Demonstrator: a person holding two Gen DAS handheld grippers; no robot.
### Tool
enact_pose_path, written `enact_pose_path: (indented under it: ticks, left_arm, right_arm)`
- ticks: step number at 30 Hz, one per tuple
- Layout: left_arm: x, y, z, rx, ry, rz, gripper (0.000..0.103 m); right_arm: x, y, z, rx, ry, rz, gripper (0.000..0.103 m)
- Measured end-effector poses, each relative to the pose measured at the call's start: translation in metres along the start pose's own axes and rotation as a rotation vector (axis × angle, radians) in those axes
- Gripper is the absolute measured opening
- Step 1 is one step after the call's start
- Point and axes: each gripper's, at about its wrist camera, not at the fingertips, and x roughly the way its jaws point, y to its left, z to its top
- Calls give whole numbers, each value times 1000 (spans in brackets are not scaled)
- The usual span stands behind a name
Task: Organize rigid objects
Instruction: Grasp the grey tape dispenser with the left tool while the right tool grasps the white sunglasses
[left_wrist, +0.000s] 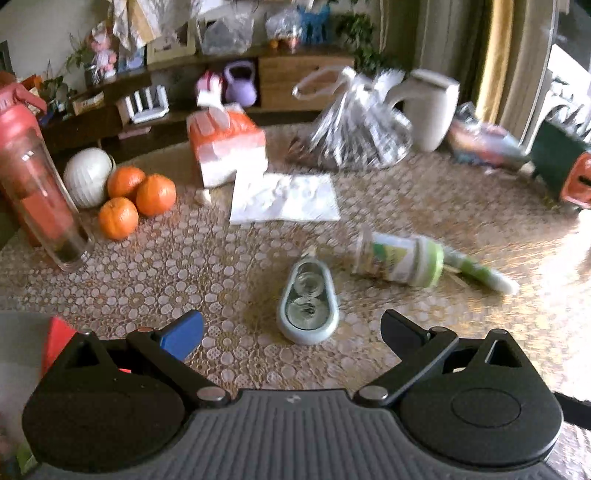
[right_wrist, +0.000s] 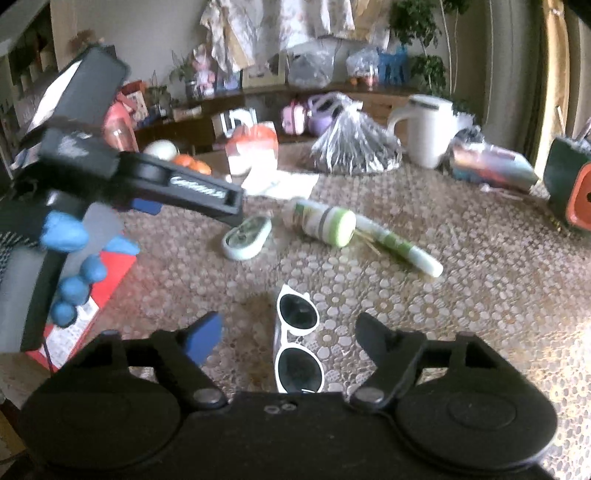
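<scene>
I see my left gripper (left_wrist: 291, 332) spread wide over the pale blue oval case (left_wrist: 308, 308), which lies open and shows two clear round wells. My right gripper (right_wrist: 290, 338), nearer me than the case, straddles white-framed sunglasses (right_wrist: 297, 341) without touching.

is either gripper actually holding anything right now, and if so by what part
Nothing is held. The left gripper is open around the small oval case, not touching. The right gripper is open around the white sunglasses, pads clear of the frame.
</scene>
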Motion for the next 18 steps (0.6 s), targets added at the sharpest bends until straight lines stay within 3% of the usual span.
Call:
enact_pose_path:
  ticks: [7, 11, 18]
  left_arm:
    - [44, -4, 3, 15, 58, 31, 102]
    - [56, -6, 4, 31, 64, 35, 102]
    - [70, -6, -1, 33, 76, 21, 87]
  right_arm:
    - [27, -1, -2, 8, 43, 22, 66]
    - [37, -5, -2, 18, 57, 32, 54]
    - [52, -8, -5, 32, 91, 38, 38]
